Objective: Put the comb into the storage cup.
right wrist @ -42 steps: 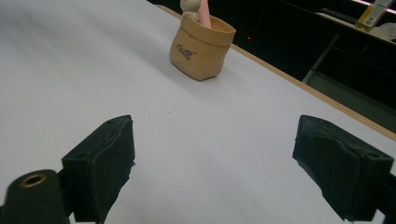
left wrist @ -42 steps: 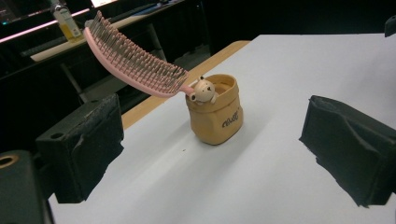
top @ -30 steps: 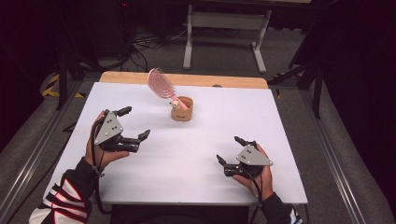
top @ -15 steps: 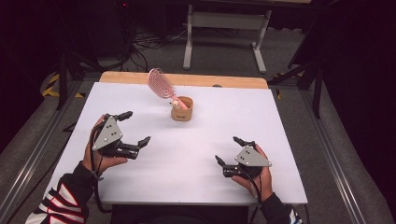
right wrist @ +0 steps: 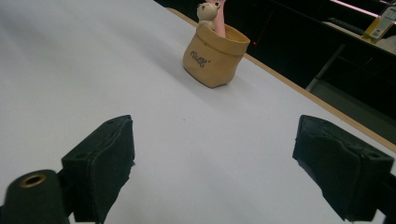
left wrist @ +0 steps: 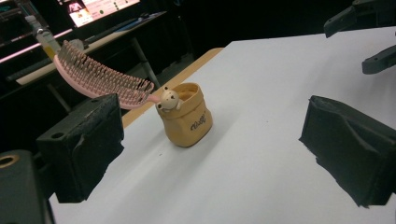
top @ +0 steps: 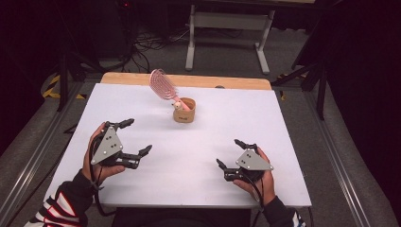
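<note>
Standing upright toward the far middle of the white counter [top: 283,123], a small tan pot [top: 184,110] is seen with a pink hairbrush [top: 161,84] set in it handle-down, the bristled head leaning up and away to the left. A little bear figure [left wrist: 169,98] is perched at the pot's rim, touching the brush handle. Both claws are kept well apart from the pot, on the near half of the counter. The left claw [top: 133,137] is held at the near left, its jaws spread wide and empty; the right claw [top: 231,153] is held at the near right, its jaws likewise spread wide with nothing between them. Dark lettering on the pot's side is shown in the left claw's view and in the right claw's view [right wrist: 199,57], though it is too small to be read. The brush's rows of bristles are made out in the left claw's view, where the right claw [left wrist: 362,42] is also seen at the upper right edge.
</note>
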